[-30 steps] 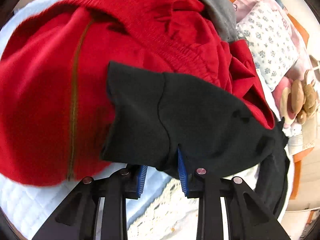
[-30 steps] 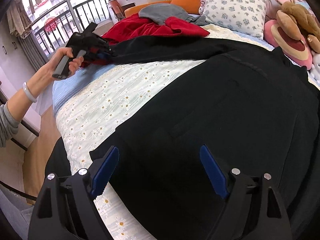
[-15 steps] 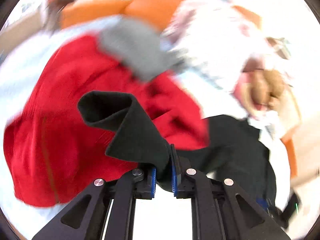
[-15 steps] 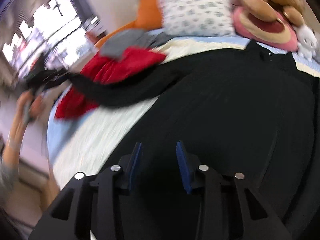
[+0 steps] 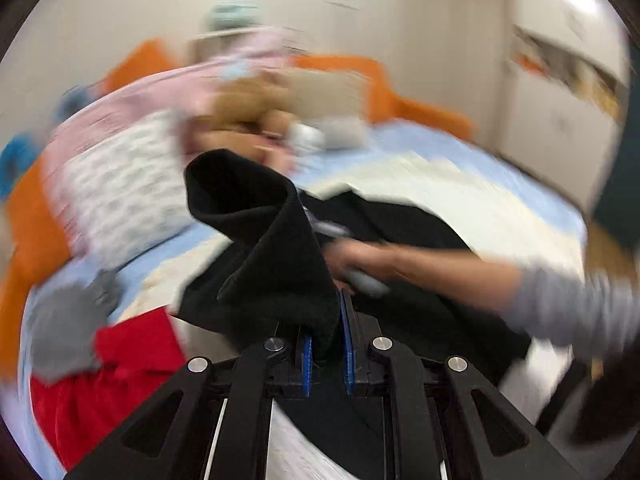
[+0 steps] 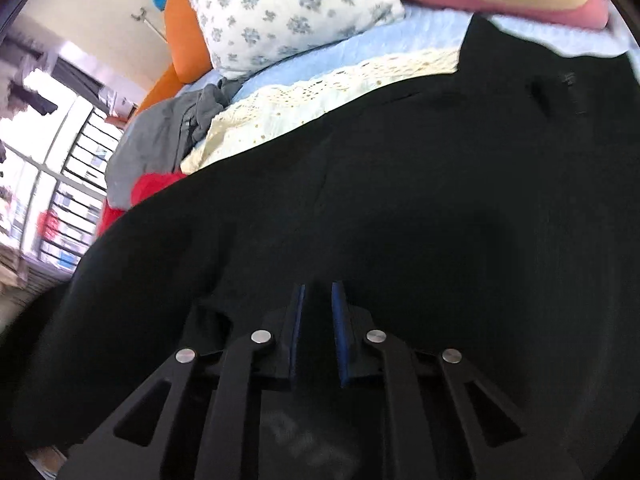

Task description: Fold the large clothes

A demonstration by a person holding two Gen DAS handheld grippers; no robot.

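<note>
A large black garment (image 6: 440,200) lies spread over the bed. In the left wrist view my left gripper (image 5: 325,320) is shut on the garment's black sleeve end (image 5: 256,216), which stands up in a curled fold above the pads. That view is blurred by motion. Beyond it, a person's hand (image 5: 360,260) and grey sleeve (image 5: 560,304) reach over the black cloth. My right gripper (image 6: 318,292) is pressed down into the garment's body, its jaws closing to a narrow gap with black cloth between the blue pads (image 6: 298,312).
A red garment (image 5: 120,380) and a grey garment (image 6: 152,148) lie piled at the bed's left side. A floral pillow (image 6: 288,12), plush toys (image 5: 256,112) and an orange headboard (image 5: 420,108) are at the head. The cream lace bedcover (image 6: 280,112) shows beside the black garment.
My left gripper closed on the black sleeve, lifted it off the red garment and swung it toward the garment's body. The right jaws narrowed from wide apart while moving up the garment toward the pillows.
</note>
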